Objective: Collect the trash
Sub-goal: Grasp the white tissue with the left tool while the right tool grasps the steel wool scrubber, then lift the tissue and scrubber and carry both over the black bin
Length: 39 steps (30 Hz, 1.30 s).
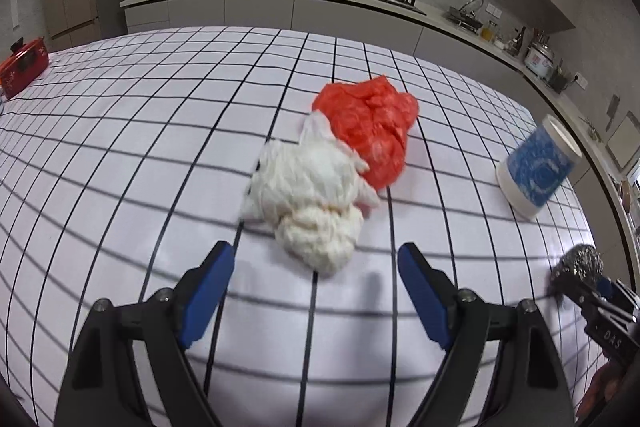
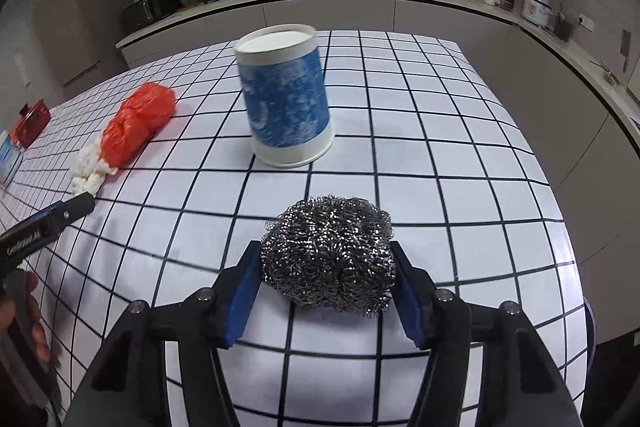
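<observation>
A crumpled white tissue wad lies on the checked tablecloth, touching a crumpled red plastic bag behind it. My left gripper is open, its blue pads either side of the near end of the tissue. My right gripper is shut on a steel wool scourer, held just above the table. A blue and white cup-shaped bin stands ahead of the scourer; it also shows in the left wrist view. The tissue and red bag show at left in the right wrist view.
The table has a white cloth with a black grid. A red box sits at its far left corner. Kitchen counters with pans, a stove and a rice cooker run behind. The table's right edge drops off near the scourer.
</observation>
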Motion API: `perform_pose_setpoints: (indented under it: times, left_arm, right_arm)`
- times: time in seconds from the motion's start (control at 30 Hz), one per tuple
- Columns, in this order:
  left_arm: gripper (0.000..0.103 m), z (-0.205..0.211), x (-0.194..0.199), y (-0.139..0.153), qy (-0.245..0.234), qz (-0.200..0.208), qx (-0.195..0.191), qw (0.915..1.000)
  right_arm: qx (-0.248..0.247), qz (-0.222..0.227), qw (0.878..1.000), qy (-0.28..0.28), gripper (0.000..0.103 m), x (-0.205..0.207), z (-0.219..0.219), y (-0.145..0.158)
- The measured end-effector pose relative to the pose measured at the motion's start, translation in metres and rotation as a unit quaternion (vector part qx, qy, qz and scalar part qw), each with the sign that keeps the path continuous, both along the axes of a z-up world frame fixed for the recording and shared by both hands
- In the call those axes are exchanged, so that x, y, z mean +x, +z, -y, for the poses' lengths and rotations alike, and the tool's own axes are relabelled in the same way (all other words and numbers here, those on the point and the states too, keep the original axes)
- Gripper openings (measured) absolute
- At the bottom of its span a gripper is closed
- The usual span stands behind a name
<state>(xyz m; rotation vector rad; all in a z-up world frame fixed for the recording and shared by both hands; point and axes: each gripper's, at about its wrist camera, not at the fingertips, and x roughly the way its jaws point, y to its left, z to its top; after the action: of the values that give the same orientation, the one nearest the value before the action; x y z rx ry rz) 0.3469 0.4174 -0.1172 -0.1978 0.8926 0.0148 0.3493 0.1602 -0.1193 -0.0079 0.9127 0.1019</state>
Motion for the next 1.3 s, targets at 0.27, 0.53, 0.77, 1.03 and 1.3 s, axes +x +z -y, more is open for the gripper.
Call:
perform_pose_setpoints:
  times: [0.27,0.53,0.77,1.03,1.3]
  left_arm:
    - [0.048,0.001,0.014,-0.001,-0.026,-0.005,-0.016,0.9995]
    - [0.046,0.009,-0.022,0.008,-0.027,0.011,-0.035,0.9990]
    - [0.045,0.033,-0.043,0.017,-0.026,0.023,-0.024,0.9991]
    - [0.046,0.067,-0.070,0.019,-0.028,0.028,-0.006,0.9992]
    - [0.046,0.092,-0.088,0.011,-0.027,0.023,0.006,0.9994]
  right_arm:
    - [0.003,0.003,1.000,0.008,0.057,0.007,0.003,0.002]
    - [0.009,0.016,1.000,0.018,0.055,-0.002,0.008,0.008]
    - [0.002,0.027,0.999,0.022,0.055,-0.017,0.023,0.018]
    - [-0.011,0.041,0.999,0.023,0.055,-0.034,0.047,0.028]
    - [-0.008,0.037,0.999,0.027,0.055,-0.038,0.061,0.023]
